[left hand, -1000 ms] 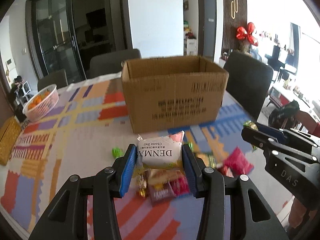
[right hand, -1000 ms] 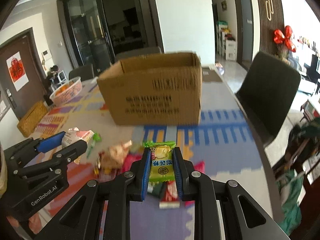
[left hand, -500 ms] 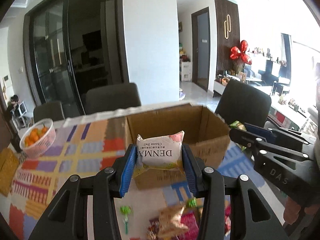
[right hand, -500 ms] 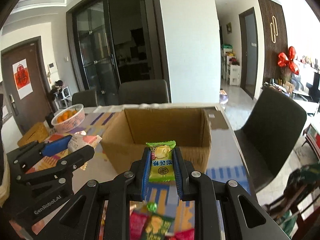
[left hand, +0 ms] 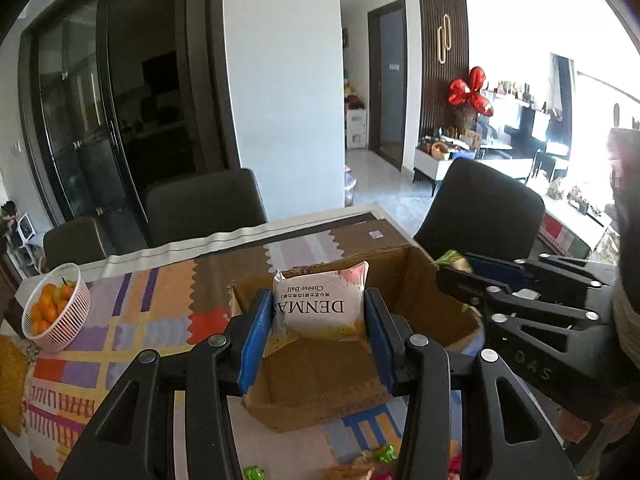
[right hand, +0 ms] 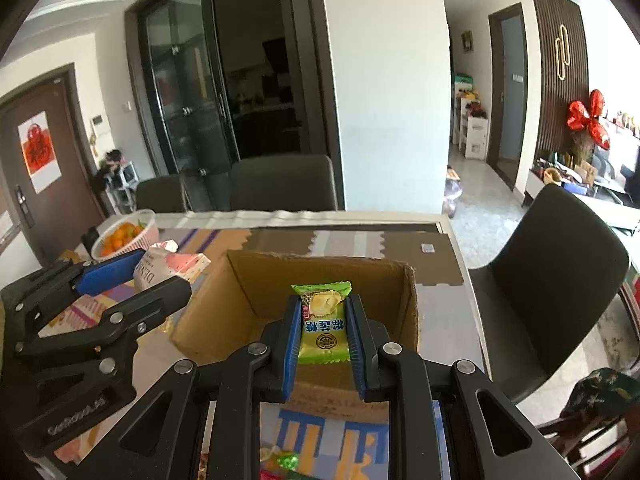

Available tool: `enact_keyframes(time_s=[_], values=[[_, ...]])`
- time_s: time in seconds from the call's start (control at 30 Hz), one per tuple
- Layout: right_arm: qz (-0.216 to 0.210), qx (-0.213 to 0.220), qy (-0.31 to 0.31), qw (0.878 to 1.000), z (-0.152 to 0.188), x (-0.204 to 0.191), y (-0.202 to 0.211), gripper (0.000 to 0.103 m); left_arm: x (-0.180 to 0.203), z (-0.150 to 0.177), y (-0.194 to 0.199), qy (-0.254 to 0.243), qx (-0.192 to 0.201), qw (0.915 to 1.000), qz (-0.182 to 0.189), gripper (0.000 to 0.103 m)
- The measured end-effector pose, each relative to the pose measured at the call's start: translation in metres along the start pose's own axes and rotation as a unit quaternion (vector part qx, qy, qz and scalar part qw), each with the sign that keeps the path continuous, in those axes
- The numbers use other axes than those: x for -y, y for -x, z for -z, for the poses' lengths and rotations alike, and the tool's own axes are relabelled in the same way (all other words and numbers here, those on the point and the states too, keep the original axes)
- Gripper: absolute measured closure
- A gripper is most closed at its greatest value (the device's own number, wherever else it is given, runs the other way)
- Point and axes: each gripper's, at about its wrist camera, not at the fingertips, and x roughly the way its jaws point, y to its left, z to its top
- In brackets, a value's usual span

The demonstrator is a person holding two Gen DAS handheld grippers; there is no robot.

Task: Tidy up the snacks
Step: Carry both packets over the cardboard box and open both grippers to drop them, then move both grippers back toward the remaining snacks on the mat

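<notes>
An open cardboard box (left hand: 416, 276) stands on the patterned table; it also shows in the right wrist view (right hand: 256, 292). My left gripper (left hand: 318, 316) is shut on a white and pink Denmas cheese ball packet (left hand: 320, 304) and holds it above the box's opening. My right gripper (right hand: 322, 328) is shut on a green durian candy packet (right hand: 322, 328), also above the box's opening. The left gripper and its packet (right hand: 168, 266) show at the left of the right wrist view. The right gripper (left hand: 452, 268) shows at the right of the left wrist view.
A white basket of oranges (left hand: 52, 308) stands at the table's far left. Loose candies (left hand: 384, 454) lie on the table in front of the box. Dark chairs (left hand: 480, 216) stand around the table, one at the right edge (right hand: 556, 276).
Both grippers have risen with their packets and moved forward over the box. The box's inside now shows below them, and the snack pile has dropped out of sight.
</notes>
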Motion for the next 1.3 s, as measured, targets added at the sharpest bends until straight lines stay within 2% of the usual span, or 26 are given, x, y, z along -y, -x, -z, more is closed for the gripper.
enact_keyframes(time_s=[0.1,0.13,0.2,0.23,0.27,0.43,0.5,0.67,1.03,1.3], values=[[0.011,-0.011,0.006,1.0,-0.004,0.006,-0.013,0.08,-0.004,-0.004,-0.02,0.012,-0.018,0.9997,0.008,0.05],[0.012,-0.016,0.006,1.0,-0.005,0.006,-0.017,0.08,-0.005,-0.003,-0.023,0.016,-0.019,0.9997,0.008,0.045],[0.015,-0.018,0.006,1.0,-0.003,0.008,-0.021,0.07,-0.007,-0.001,-0.027,0.022,-0.015,0.9996,-0.005,0.039],[0.02,-0.022,0.006,1.0,-0.003,0.009,-0.023,0.057,-0.008,0.002,-0.028,0.022,-0.016,0.9996,-0.011,0.036],[0.03,-0.022,0.003,0.999,-0.001,0.011,-0.024,0.054,-0.008,0.005,-0.027,0.022,-0.018,0.9995,-0.011,0.033],[0.036,-0.028,0.003,0.999,0.005,0.011,-0.018,0.053,-0.01,0.016,-0.016,0.028,-0.023,0.9993,-0.013,0.023],[0.033,-0.025,0.007,0.999,0.008,0.008,-0.01,0.048,-0.01,0.019,-0.006,0.027,-0.019,0.9993,-0.019,0.02],[0.042,-0.014,0.023,0.999,0.017,0.001,0.012,0.044,-0.007,0.028,0.023,0.027,-0.017,0.9992,-0.022,0.02],[0.041,-0.005,0.034,0.999,0.053,-0.005,0.067,0.044,0.017,0.064,0.078,0.006,0.005,0.9997,-0.021,0.015],[0.025,-0.041,0.031,0.998,0.093,0.0,0.082,0.044,0.039,0.101,0.09,0.009,-0.012,0.9998,0.013,0.015]])
